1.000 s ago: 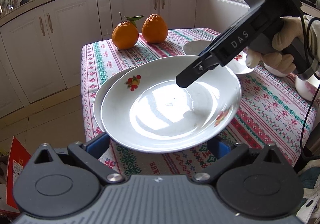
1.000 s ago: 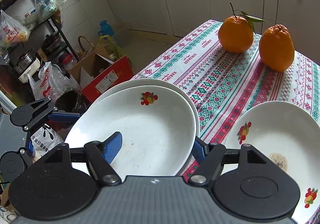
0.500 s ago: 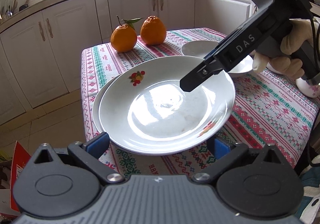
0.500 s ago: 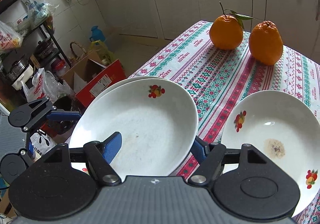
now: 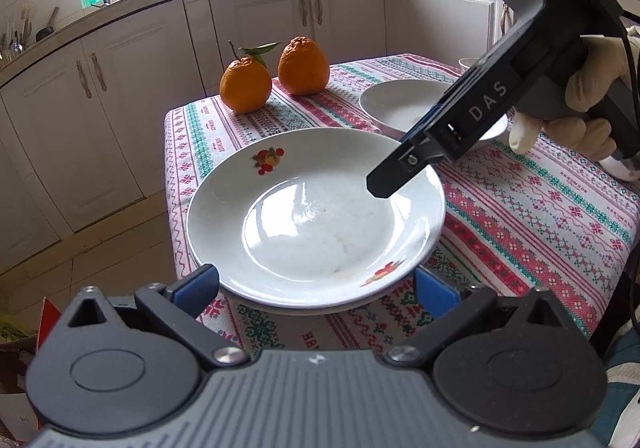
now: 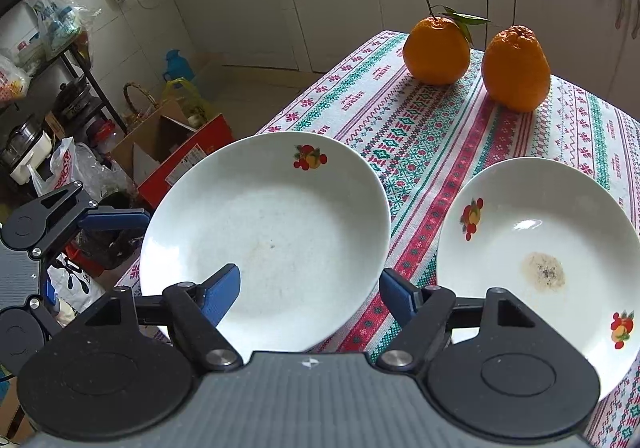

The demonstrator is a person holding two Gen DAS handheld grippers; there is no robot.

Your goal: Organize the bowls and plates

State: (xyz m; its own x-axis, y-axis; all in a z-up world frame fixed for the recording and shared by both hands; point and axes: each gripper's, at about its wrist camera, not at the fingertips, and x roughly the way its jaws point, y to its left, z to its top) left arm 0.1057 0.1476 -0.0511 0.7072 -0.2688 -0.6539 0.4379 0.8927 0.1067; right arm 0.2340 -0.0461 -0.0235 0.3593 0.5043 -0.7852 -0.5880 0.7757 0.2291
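1. Table (image 6: 432,135) covered with a red, green and white patterned cloth, standing in a kitchen with white cabinets behind.
2. Stack of white shallow ceramic plates with fruit motifs (image 5: 316,215) (image 6: 264,236) sits at the table's corner; the top plate lies almost squarely on the one beneath, of which only a thin edge shows.
3. Right tool (image 6: 310,290) (image 5: 400,171), held by a hand in a pale glove (image 5: 568,123), points down at the stack's rim. Its jaws have just been opening; they now stand moderately apart. One blue pad (image 6: 220,288) is over the plate's inside, the other outside the rim; neither presses on the plate.
4. Left tool (image 5: 316,286) hovers at the stack's near edge, jaws wide, one blue pad at each side of the rim, gripping nothing.
5. Second white shallow fruit-motif plate with a brownish stain in its centre (image 6: 536,248) (image 5: 404,103) lies just beside the stack, apart from it.
6. Two orange citrus fruits (image 6: 472,55) (image 5: 276,75), one with stem and leaves, stand at the table's far end.
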